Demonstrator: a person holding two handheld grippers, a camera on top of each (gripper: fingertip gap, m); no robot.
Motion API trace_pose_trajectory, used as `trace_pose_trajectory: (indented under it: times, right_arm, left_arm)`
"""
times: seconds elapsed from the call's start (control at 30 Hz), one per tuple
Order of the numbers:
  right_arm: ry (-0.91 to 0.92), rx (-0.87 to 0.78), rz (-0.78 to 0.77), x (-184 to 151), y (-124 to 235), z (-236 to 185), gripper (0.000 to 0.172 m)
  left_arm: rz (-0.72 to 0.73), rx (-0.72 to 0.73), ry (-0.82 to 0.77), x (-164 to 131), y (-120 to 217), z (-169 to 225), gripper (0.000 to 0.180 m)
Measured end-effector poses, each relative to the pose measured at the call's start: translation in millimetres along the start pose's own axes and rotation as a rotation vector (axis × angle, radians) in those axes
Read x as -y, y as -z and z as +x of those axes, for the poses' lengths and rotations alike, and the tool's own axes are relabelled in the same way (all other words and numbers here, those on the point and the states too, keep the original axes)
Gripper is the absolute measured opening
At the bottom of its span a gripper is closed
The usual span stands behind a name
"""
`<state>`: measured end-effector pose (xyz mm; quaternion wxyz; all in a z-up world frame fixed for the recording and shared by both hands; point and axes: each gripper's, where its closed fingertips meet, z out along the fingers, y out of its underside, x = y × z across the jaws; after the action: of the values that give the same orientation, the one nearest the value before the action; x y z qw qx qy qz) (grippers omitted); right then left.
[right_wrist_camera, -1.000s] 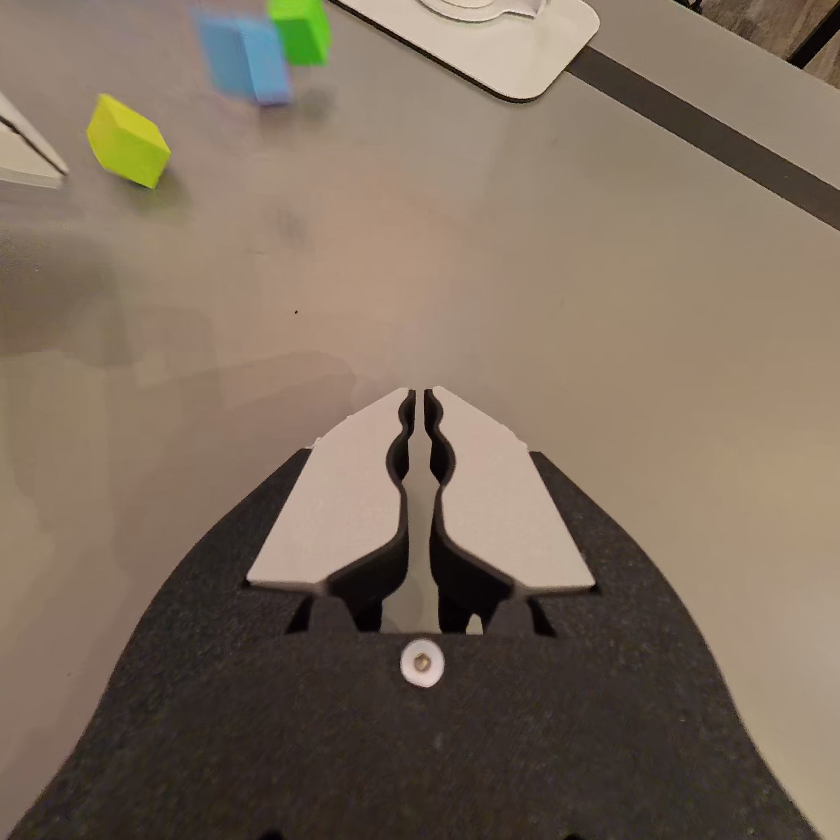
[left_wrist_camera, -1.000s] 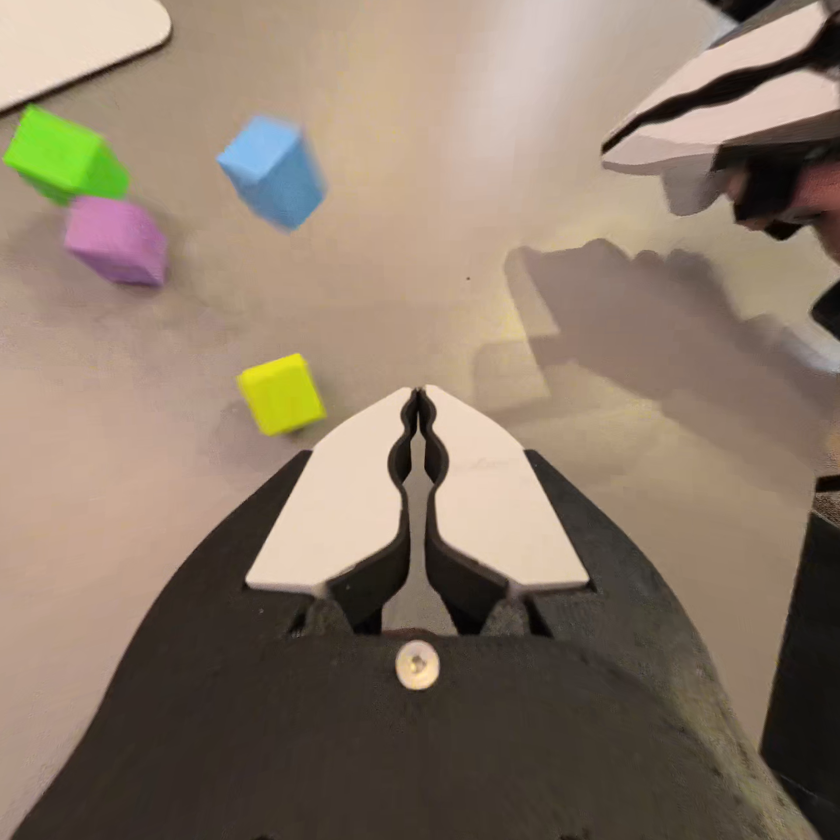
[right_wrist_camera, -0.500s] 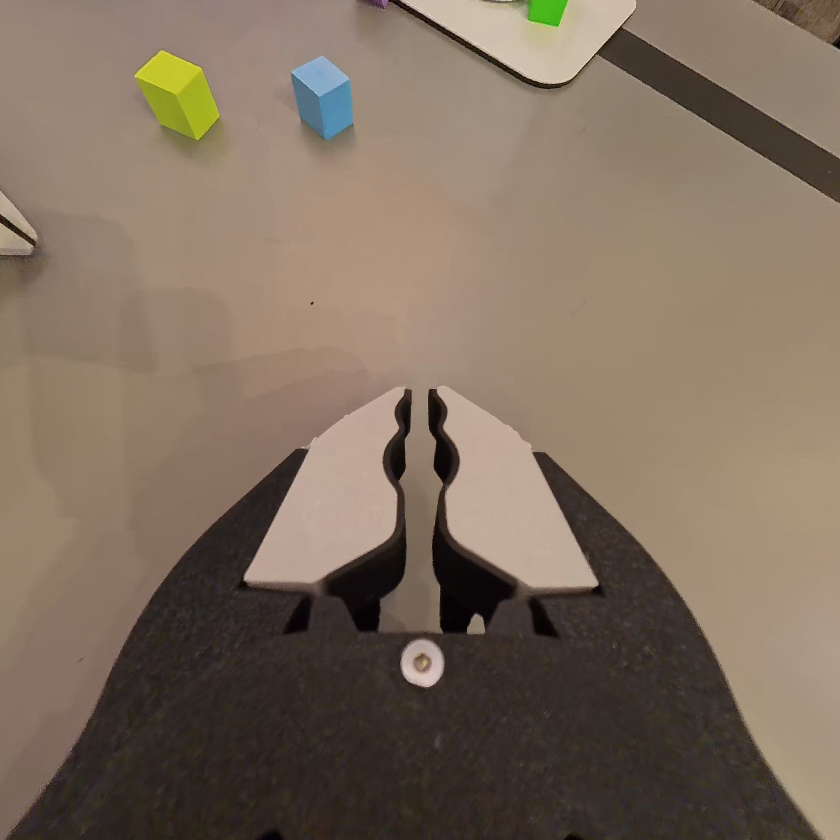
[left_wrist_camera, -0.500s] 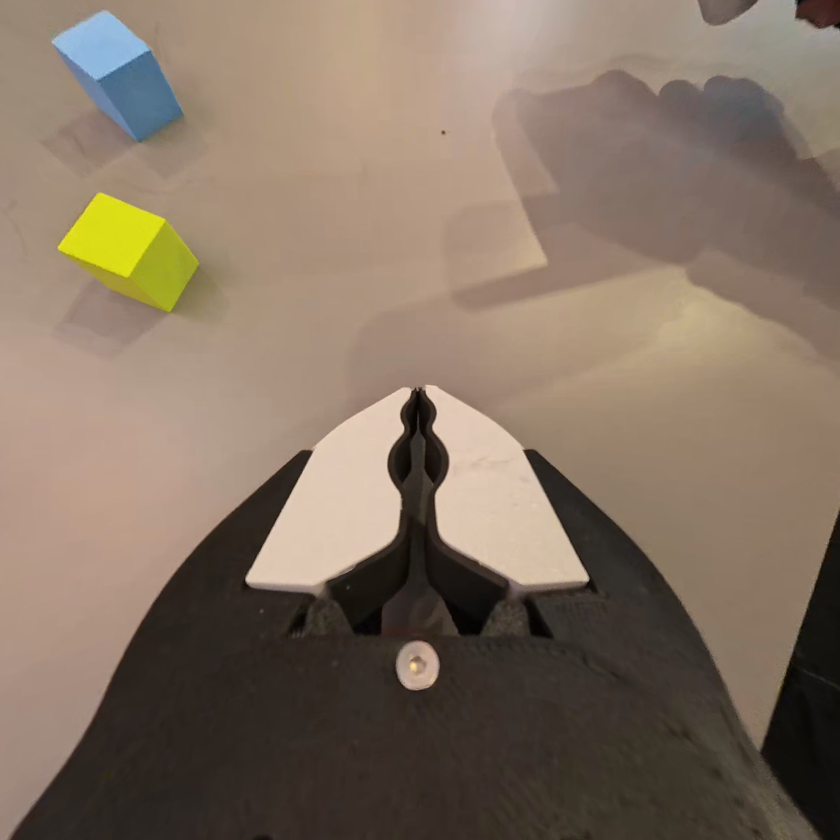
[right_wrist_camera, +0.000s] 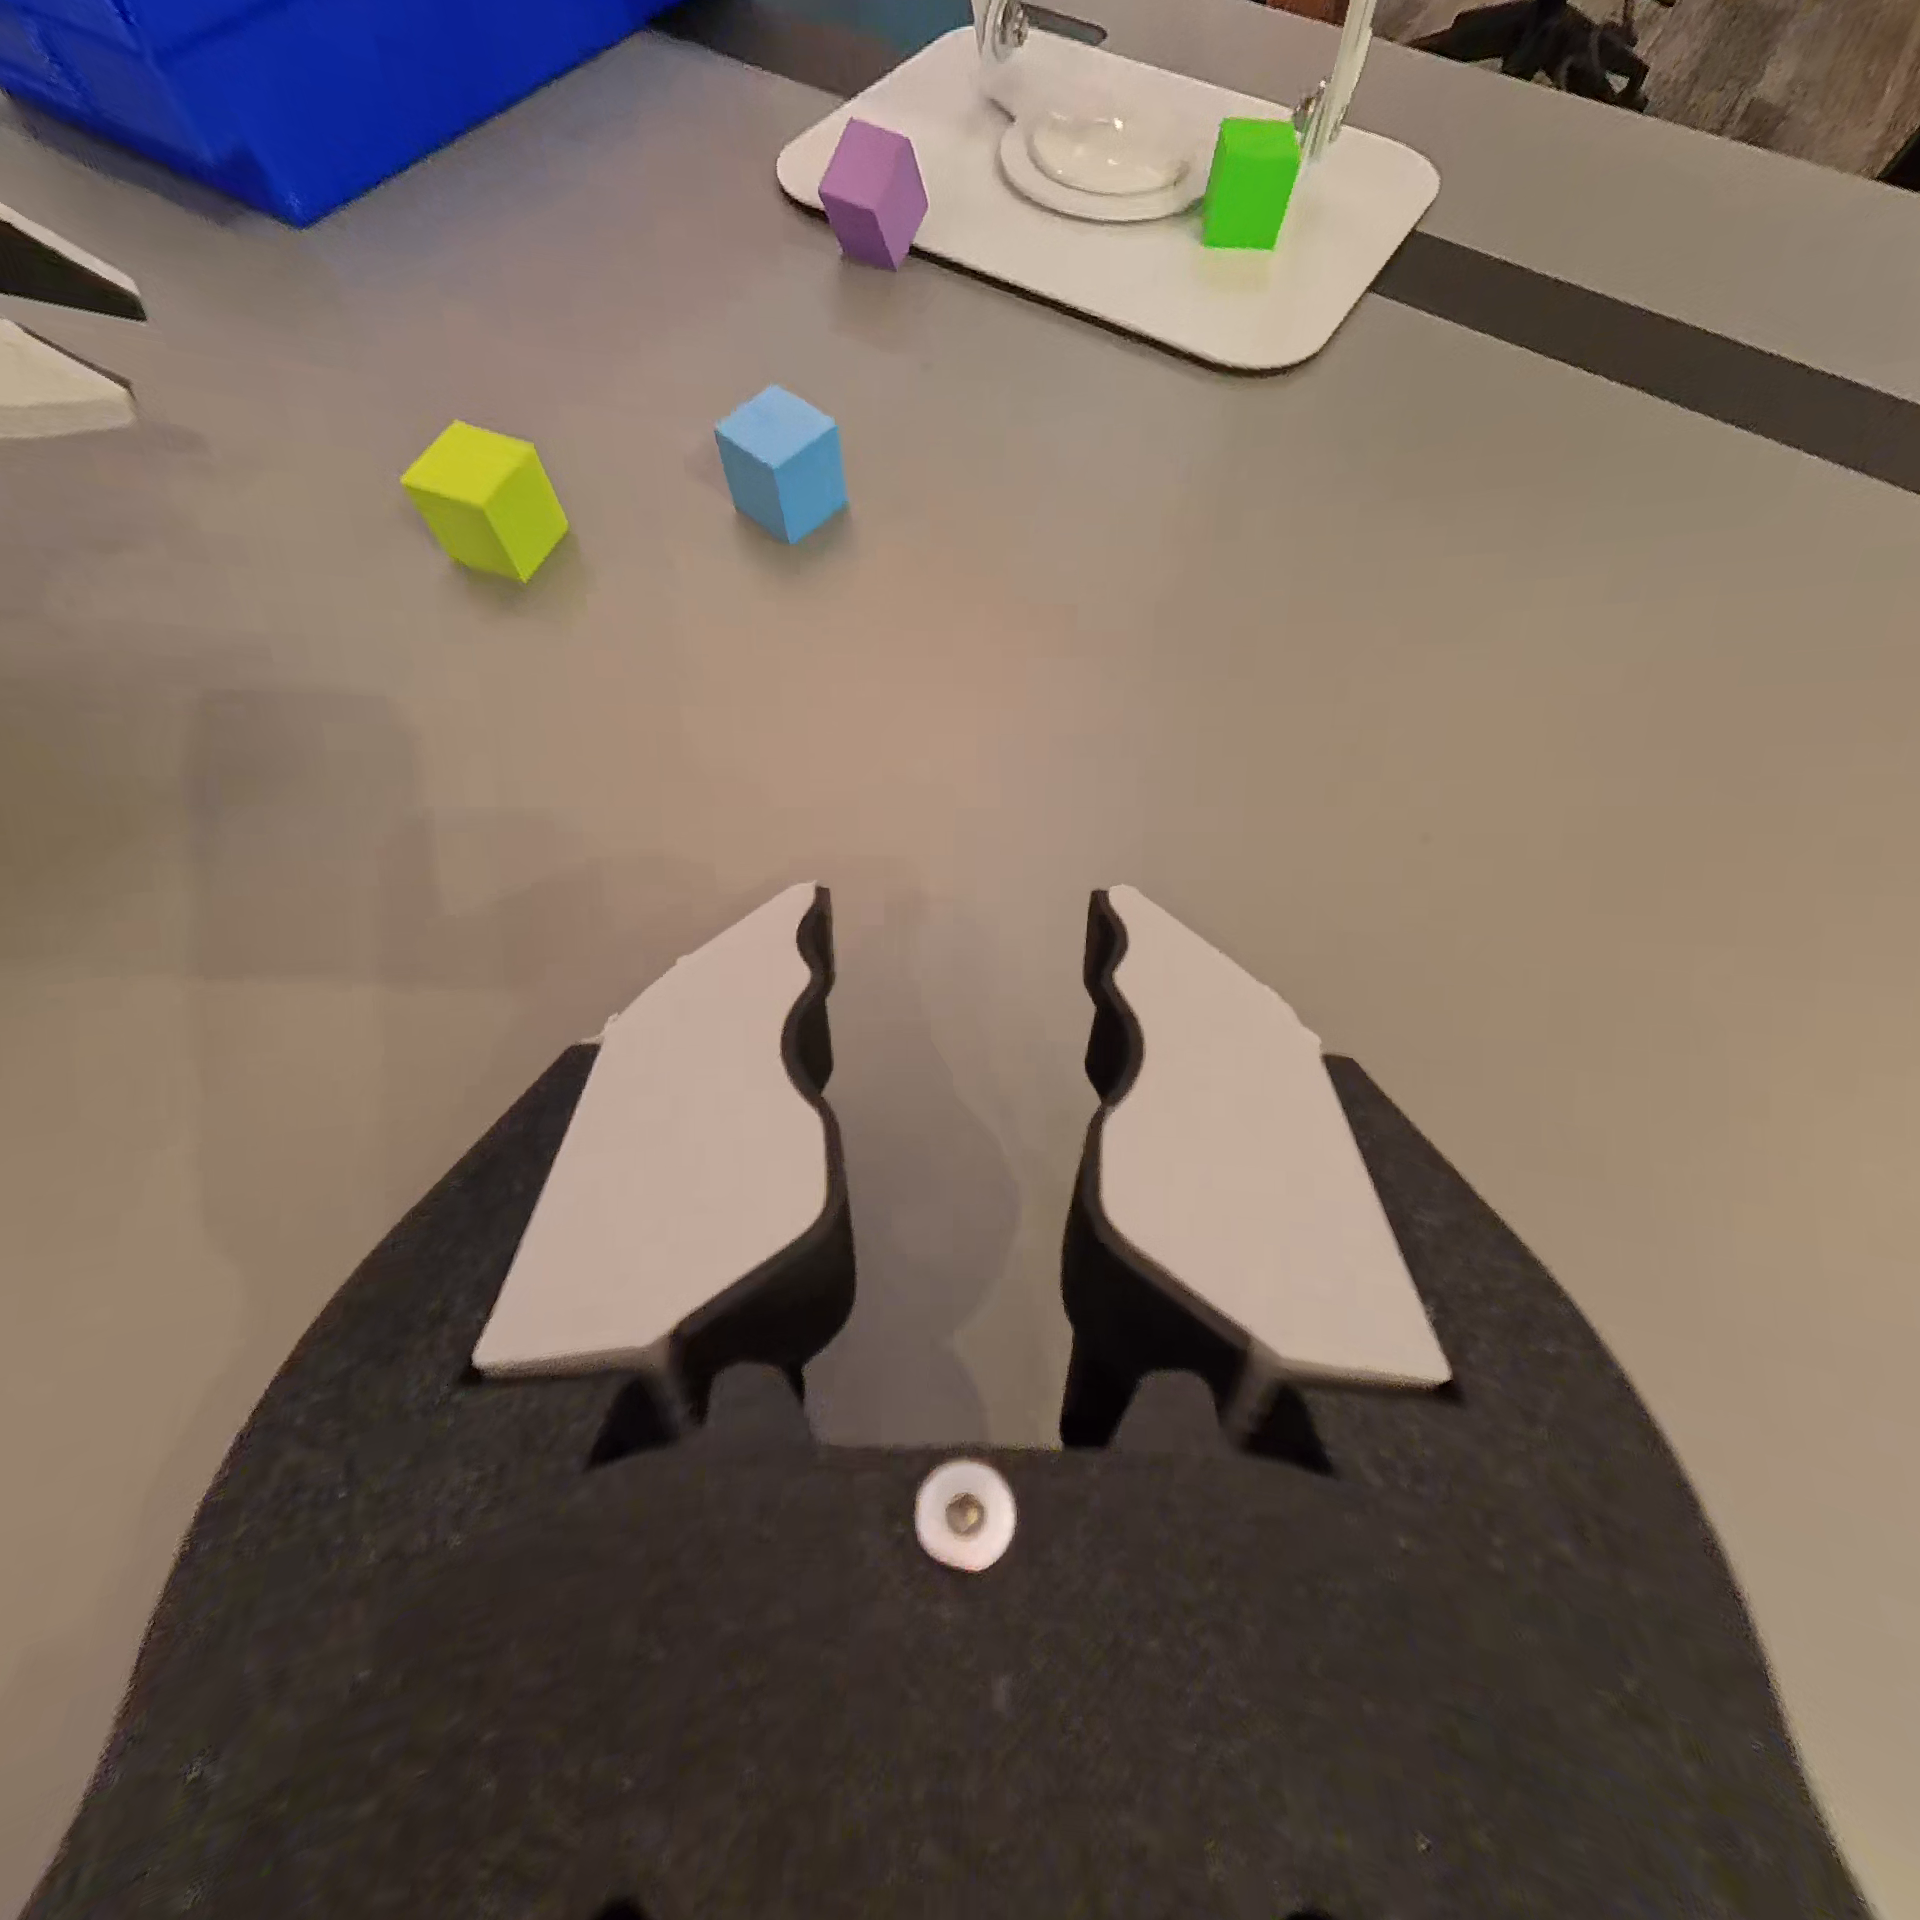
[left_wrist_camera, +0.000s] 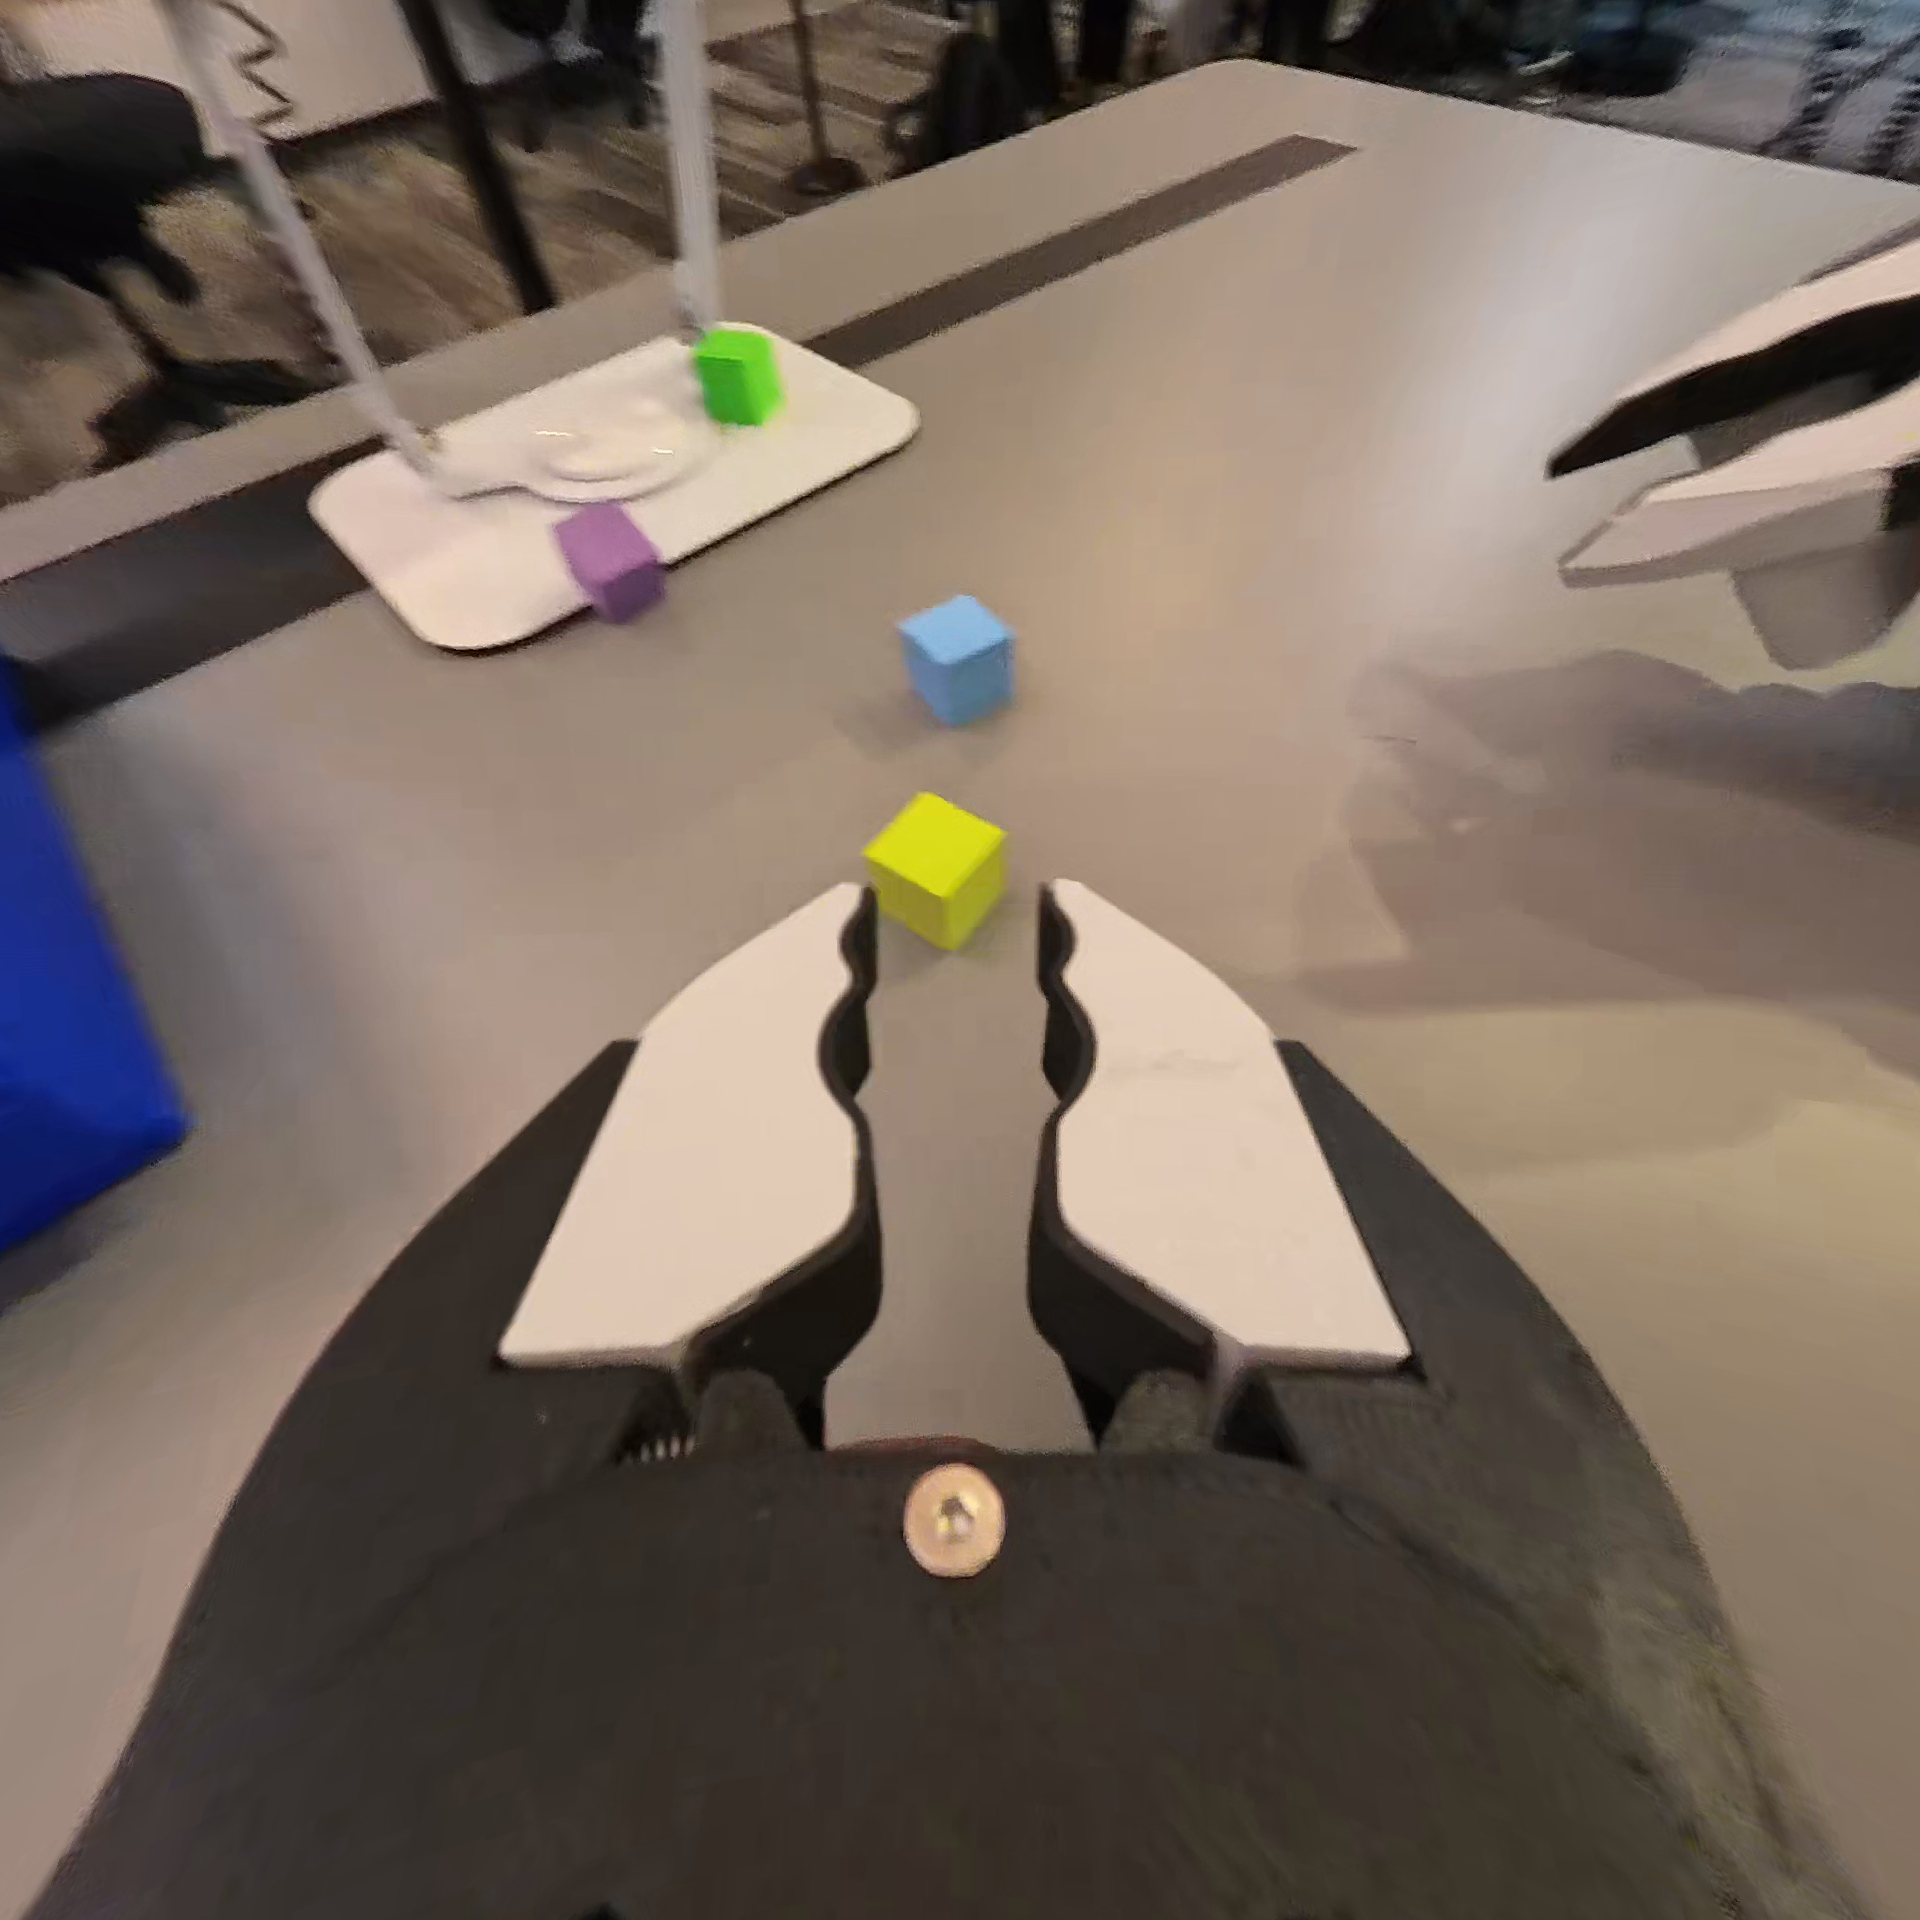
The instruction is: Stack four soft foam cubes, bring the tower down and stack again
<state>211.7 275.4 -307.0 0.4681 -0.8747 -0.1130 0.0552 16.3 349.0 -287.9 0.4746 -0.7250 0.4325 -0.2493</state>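
1. Far left on the grey table you've got a blue bin. No readable brand or writing on it or anything else, as far as I can see.
2. Your left gripper has its fingers spread with nothing in them. The yellow cube sits on the table just past the tips, lined up with the gap but not touching either pad.
3. The blue cube is a bit further out, apart from the yellow one.
4. The purple cube leans against the edge of the white base plate, and the green cube stands on that plate.
5. Your right gripper is spread wide too, over bare table, well apart from all four cubes.
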Motion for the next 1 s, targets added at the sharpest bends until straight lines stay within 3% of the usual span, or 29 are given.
trace_pose_trajectory:
  times: [0.07,0.13,0.27,0.5,0.77,1.0]
  right_arm:
    - [-0.022,-0.016,0.009,6.2,-14.2,4.0,0.051]
    - [-0.049,-0.025,0.019,13.2,-30.0,9.3,0.052]
    - [-0.149,-0.052,0.045,32.4,-59.8,31.5,0.05]
    - [-0.12,-0.086,0.045,72.5,-121.0,55.2,0.055]
    - [-0.138,-0.084,0.117,115.2,-167.4,72.3,0.052]
    - [-0.084,-0.112,0.062,128.0,-201.2,88.8,0.05]
  left_arm:
    - [0.025,0.054,0.021,5.2,-6.6,-17.0,0.049]
    - [0.06,0.091,-0.006,16.3,-11.5,-27.0,0.059]
    - [0.087,0.119,-0.108,40.7,-23.5,-39.1,0.056]
    - [0.091,0.045,-0.094,68.5,-66.3,-70.8,0.05]
    - [-0.059,0.021,-0.287,64.2,-130.5,-94.1,0.058]
    - [-0.121,0.001,-0.323,49.1,-163.2,-112.6,0.052]
